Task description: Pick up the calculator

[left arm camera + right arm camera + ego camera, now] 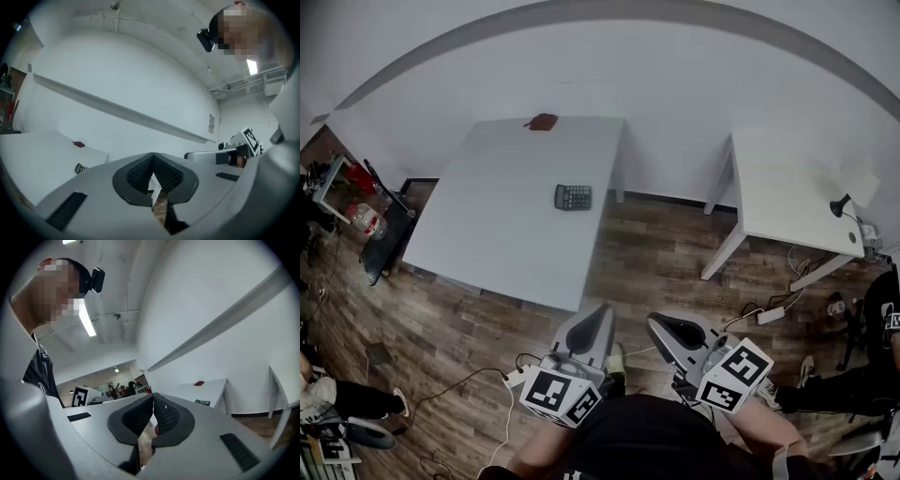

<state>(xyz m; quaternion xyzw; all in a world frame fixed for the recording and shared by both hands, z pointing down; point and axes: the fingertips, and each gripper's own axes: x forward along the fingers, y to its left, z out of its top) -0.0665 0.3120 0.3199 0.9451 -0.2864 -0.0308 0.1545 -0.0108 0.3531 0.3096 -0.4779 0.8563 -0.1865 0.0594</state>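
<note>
On the white table [487, 225] lie the calculator [573, 197] and a red object [543, 122].

Head view: even, diffuse indoor light; colours muted, almost grey. Strong fisheye bend seen, straight lines bowed toward edges, corners darkened. White table [487, 216] rendered bright, no hard glare.

Left gripper view: circular black vignette; ceiling light panel [251, 66] blown out at 2 o'clock; near shell of left gripper [153, 161] rendered soft at 6 o'clock.

Right gripper view: same vignette; tube light [86, 317] overexposed at 10 o'clock; distant room at 9 o'clock soft, noisy.
</note>
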